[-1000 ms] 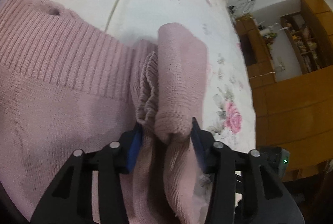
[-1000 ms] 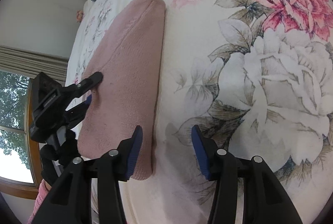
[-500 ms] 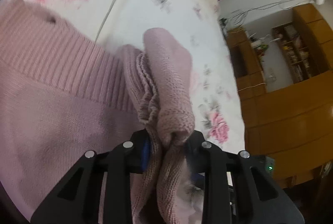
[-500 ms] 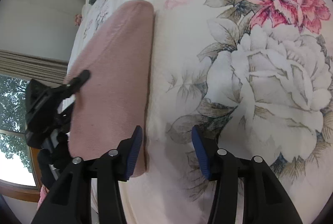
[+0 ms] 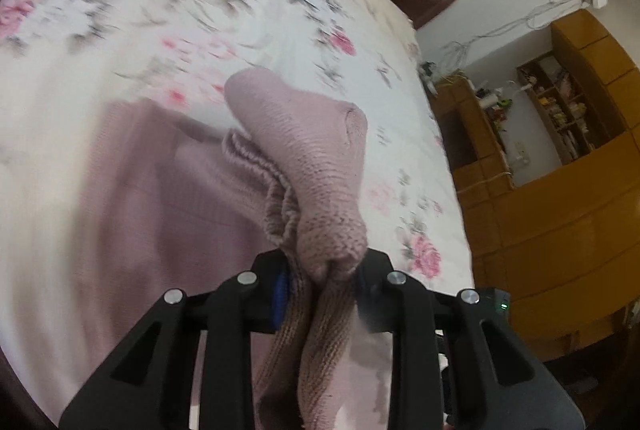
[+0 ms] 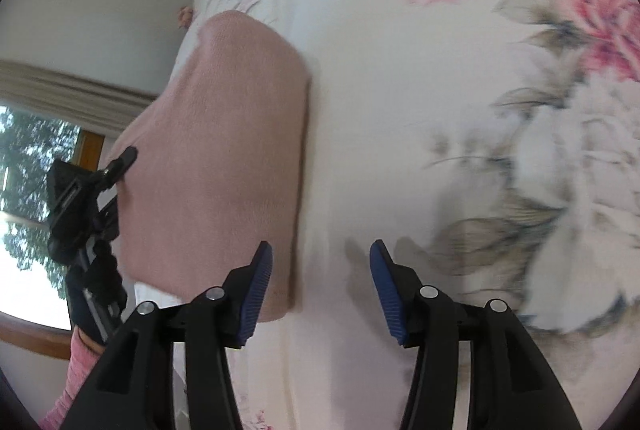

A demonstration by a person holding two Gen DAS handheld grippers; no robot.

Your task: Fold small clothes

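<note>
The left tongs point(image 5: 320, 274) are pinching a bunched edge of the pink sweater point(image 5: 304, 166), lifting it off the bed point(image 5: 120, 10). The right tongs point(image 6: 320, 270) are hanging wide beside it, holding nothing. That thick bunch may be slipping free, spoiling the fold.

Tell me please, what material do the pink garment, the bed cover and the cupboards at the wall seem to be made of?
Pink sweater: soft knitted yarn, matte; visible stitch rows and a ribbed edge. Whether wool or acrylic, I cannot tell.
Floral bedsheet: thin woven cloth, probably cotton, smooth, with printed roses.
Cabinets: wood or wood veneer, honey-coloured, with a slight sheen.
</note>
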